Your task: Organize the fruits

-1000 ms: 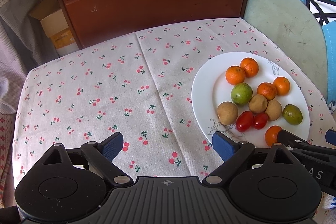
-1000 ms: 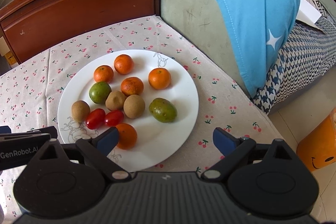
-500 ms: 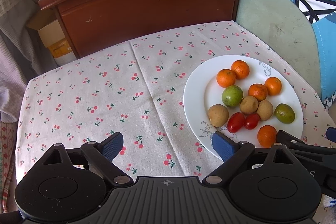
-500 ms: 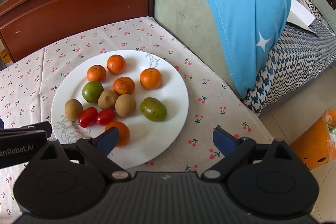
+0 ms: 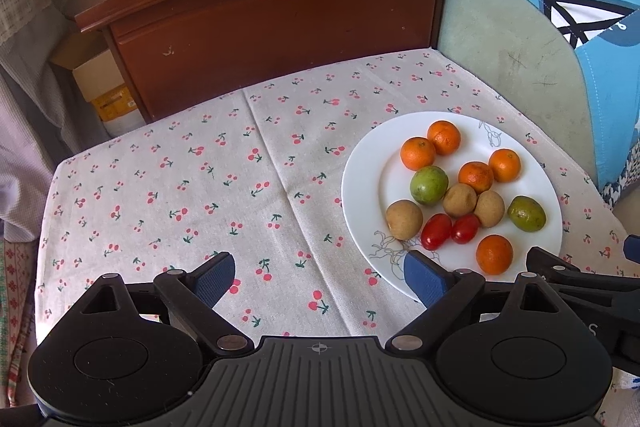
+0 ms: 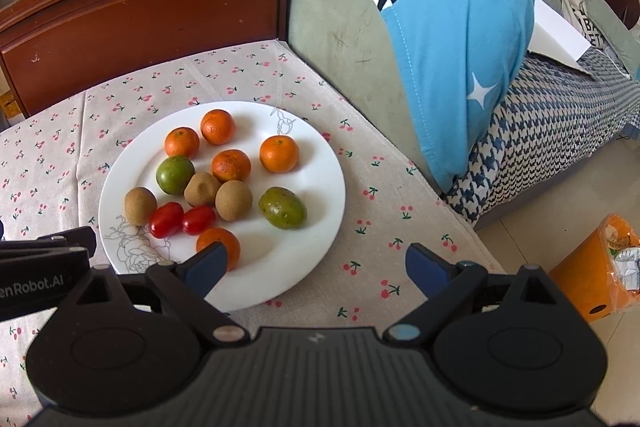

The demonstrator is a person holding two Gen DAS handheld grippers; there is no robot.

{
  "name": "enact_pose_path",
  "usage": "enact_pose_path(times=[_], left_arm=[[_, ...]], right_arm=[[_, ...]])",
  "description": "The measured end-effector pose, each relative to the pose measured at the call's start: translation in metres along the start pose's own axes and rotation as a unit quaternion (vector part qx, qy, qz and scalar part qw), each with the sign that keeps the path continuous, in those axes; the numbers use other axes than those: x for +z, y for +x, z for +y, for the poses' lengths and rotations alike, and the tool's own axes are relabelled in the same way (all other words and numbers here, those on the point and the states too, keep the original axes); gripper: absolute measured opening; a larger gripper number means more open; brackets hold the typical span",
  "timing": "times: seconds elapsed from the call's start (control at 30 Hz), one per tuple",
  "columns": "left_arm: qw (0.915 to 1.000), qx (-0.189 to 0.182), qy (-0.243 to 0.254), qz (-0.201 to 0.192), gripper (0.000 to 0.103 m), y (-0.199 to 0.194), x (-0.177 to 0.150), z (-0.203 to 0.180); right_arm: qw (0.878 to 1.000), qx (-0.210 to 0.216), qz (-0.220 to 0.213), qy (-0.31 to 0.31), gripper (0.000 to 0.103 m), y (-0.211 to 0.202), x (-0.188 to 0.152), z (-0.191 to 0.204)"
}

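Two grippers spread wide, nothing held.
Left gripper (image 5: 319,274) and right gripper (image 6: 316,265) hover near the white plate (image 6: 320,163) (fruit piled on it) on the cherry-print cloth (image 5: 192,187).

A white plate (image 6: 320,163) with a thin grey line drawing at its rim carries five orange tangerines (image 6: 279,153), two red cherry tomatoes (image 6: 199,219), three brown kiwis (image 6: 234,200), one bright green fruit (image 6: 175,174) and one duller green fruit (image 6: 282,208) blotched with brown. The tablecloth (image 5: 200,187) is beige, printed with small red cherries on green stems. Behind it stands a dark red-brown wooden cabinet (image 5: 280,23). The cushion (image 6: 460,39) is blue with a white star, over blue-and-white houndstooth fabric (image 6: 560,123). The gripper pads (image 5: 216,273) are blue on black arms
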State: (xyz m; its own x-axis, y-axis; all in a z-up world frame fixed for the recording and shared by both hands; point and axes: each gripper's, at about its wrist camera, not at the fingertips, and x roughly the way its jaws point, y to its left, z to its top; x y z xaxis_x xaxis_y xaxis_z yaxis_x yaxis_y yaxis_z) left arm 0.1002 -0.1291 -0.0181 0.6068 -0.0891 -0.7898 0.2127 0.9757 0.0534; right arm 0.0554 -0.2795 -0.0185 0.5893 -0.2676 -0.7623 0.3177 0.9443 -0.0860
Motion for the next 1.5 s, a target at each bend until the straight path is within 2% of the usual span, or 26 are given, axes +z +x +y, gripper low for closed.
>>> enact_pose_path(times=[0.23,0.5,0.73,0.87,1.1,1.3,1.4,1.5], left_arm=[[0.9999,0.002,-0.005,-0.009,0.092,-0.012,-0.006,0.008],[0.9997,0.002,-0.025,-0.002,0.092,-0.022,-0.023,0.029],[0.9988,0.012,-0.047,0.006,0.093,-0.029,-0.045,0.051],[0.9985,0.021,-0.049,0.010,0.093,-0.032,-0.057,0.059],[0.9970,0.030,-0.069,0.016,0.093,-0.038,-0.071,0.079],[0.9961,0.034,-0.080,0.012,0.093,-0.044,-0.075,0.092],[0.9961,0.036,-0.080,0.010,0.093,-0.044,-0.076,0.094],[0.9959,0.036,-0.083,0.011,0.093,-0.044,-0.076,0.097]], right_arm=[[1.000,-0.001,-0.010,-0.012,0.096,-0.012,-0.003,0.007],[0.999,0.015,-0.020,-0.024,0.096,-0.022,-0.017,0.023],[0.998,0.044,-0.024,-0.028,0.096,-0.031,-0.046,0.038],[0.995,0.088,-0.030,-0.037,0.095,-0.038,-0.066,0.050],[0.988,0.133,-0.039,-0.065,0.095,-0.040,-0.099,0.074],[0.981,0.151,-0.045,-0.116,0.097,-0.033,-0.114,0.095],[0.979,0.160,-0.055,-0.111,0.102,-0.029,-0.114,0.099],[0.979,0.158,-0.071,-0.105,0.102,-0.024,-0.113,0.102]])
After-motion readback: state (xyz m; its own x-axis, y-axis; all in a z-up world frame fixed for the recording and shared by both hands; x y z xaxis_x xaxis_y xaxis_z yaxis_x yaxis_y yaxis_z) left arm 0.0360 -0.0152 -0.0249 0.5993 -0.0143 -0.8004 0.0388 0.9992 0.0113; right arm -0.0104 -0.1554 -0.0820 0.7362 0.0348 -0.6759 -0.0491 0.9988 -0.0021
